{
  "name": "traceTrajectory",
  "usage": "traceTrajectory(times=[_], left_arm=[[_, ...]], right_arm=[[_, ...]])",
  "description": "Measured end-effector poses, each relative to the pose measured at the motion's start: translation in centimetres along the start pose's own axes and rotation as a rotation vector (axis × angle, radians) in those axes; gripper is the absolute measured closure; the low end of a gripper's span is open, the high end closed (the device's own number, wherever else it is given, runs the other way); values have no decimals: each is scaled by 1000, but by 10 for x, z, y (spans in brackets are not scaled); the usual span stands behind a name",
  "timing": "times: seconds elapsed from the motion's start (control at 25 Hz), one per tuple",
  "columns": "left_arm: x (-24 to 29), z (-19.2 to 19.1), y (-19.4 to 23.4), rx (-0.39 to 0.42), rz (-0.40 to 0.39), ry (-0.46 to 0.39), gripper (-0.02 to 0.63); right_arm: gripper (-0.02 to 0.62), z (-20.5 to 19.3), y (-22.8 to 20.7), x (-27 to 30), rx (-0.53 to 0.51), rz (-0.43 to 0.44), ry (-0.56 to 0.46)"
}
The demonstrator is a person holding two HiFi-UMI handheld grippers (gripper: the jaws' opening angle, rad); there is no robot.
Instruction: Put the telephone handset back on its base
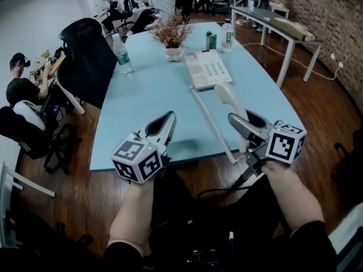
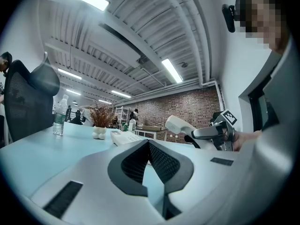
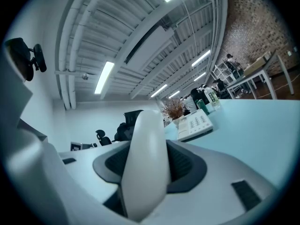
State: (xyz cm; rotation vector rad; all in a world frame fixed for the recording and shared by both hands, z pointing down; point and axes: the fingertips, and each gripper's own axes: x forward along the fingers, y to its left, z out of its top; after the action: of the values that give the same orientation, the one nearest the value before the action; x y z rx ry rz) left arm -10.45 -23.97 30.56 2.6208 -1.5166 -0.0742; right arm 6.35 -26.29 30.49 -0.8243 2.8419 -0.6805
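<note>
Over the near right part of the tabletop, the right tool is clamping the telephone handset around its middle, both pads pressing on its white body. The handset is hanging clear of the surface, and it is sitting well short of the base, which is lying farther back near the middle of the tabletop with its keypad facing up and its cradle side looking vacant.

By my reading, the pickup is done and the carry is under way. The travel to the base, the lining-up over the cradle and the release are all remaining.

The handset's long axis is running along the line of the jaws, away from the person and toward the base. Its free rounded end is leading and tilting slightly upward, while the other end is staying hidden behind the tool. The cord is trailing from the base toward the near edge of the tabletop.

The left tool is hovering at the near edge, its jaws resting together at the tips and gripping nothing.
</note>
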Motion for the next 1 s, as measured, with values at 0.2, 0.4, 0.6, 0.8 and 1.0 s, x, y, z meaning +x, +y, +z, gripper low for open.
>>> traceTrajectory(times=[0.2, 0.4, 0.6, 0.8, 1.0], left_arm=[[0, -1, -1, 1, -1, 1, 609], [0, -1, -2, 1, -2, 2, 609], [0, -1, -1, 0, -1, 5, 609], [0, -3, -1, 1, -1, 6, 609], [0, -2, 0, 0, 2, 6, 609]], right_arm=[[360, 0, -1, 0, 1, -1, 1], [360, 0, 0, 0, 1, 1, -1], [360, 0, 0, -1, 1, -3, -1], [360, 0, -1, -1, 2, -3, -3], [360, 0, 0, -1, 11, 1, -2]])
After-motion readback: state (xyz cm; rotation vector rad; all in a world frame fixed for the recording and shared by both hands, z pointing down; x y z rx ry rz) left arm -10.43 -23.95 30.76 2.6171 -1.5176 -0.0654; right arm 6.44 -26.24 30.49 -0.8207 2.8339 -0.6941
